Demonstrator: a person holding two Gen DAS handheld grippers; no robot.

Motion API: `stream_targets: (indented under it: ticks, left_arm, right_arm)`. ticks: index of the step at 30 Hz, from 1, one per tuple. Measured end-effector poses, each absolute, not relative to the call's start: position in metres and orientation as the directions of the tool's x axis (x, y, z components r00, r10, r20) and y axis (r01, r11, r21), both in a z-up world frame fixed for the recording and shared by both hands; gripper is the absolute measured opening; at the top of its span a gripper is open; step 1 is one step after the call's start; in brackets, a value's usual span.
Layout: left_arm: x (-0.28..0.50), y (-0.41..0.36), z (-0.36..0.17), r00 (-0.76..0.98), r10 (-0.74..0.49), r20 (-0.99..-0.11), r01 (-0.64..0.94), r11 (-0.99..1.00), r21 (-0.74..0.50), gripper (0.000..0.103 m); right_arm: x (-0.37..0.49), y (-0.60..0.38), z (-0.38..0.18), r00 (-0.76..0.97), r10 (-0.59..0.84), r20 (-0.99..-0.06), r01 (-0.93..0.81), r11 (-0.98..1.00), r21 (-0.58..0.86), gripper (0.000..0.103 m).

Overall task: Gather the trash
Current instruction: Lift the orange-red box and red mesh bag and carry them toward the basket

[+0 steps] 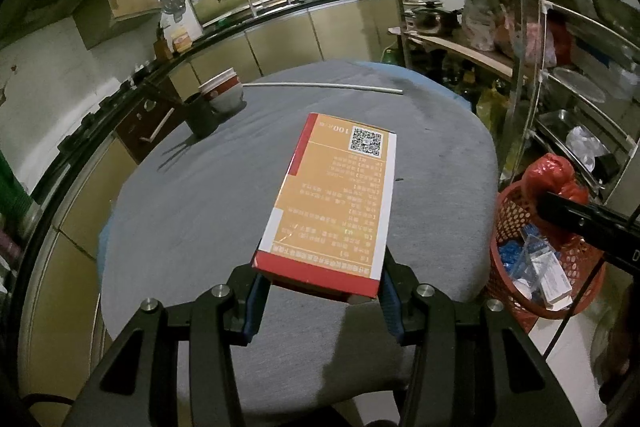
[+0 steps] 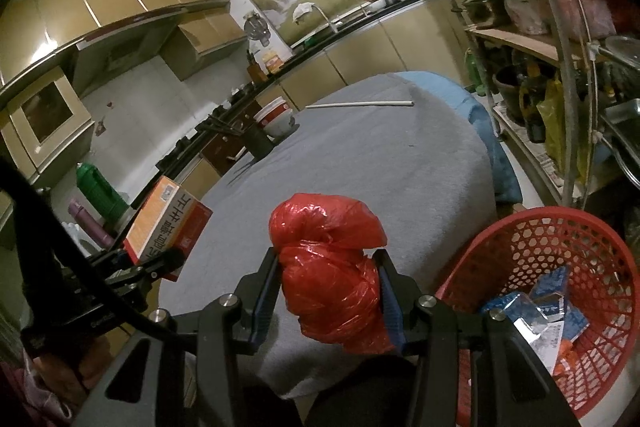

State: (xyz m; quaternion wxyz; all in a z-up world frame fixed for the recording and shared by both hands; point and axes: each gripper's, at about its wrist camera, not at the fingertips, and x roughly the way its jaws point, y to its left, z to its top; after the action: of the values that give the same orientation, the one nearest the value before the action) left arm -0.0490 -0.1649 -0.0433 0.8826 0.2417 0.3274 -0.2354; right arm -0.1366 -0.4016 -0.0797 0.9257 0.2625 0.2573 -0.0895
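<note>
My left gripper (image 1: pixel 320 291) is shut on the near end of an orange and red cardboard box (image 1: pixel 336 199), held above the grey-covered table (image 1: pixel 200 219). The same box (image 2: pixel 168 227) shows at the left in the right wrist view, in the left gripper (image 2: pixel 158 261). My right gripper (image 2: pixel 326 301) is shut on a crumpled red plastic bag (image 2: pixel 328 267), held over the table's right edge beside a red mesh basket (image 2: pixel 560 255). In the left wrist view that bag (image 1: pixel 554 179) hangs above the basket (image 1: pixel 516 215), which holds several wrappers and small packets.
At the table's far left stand a black cup (image 1: pixel 200 115) and stacked bowls (image 1: pixel 222 91). A white rod (image 1: pixel 320 87) lies along the far edge. A metal shelf rack (image 1: pixel 560 47) with pots and bags stands right of the basket. Kitchen cabinets run behind.
</note>
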Motion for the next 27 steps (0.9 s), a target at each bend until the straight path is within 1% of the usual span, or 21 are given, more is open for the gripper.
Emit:
stream_targets:
  ticks: [27]
  left_arm:
    - [-0.064,-0.201,-0.052,0.65,-0.284,-0.705,0.634,0.713,0.298,0.05]
  right_arm:
    - [-0.166,-0.424,-0.093,0.845,-0.075,-0.53,0.365,0.804,0.469,0.049]
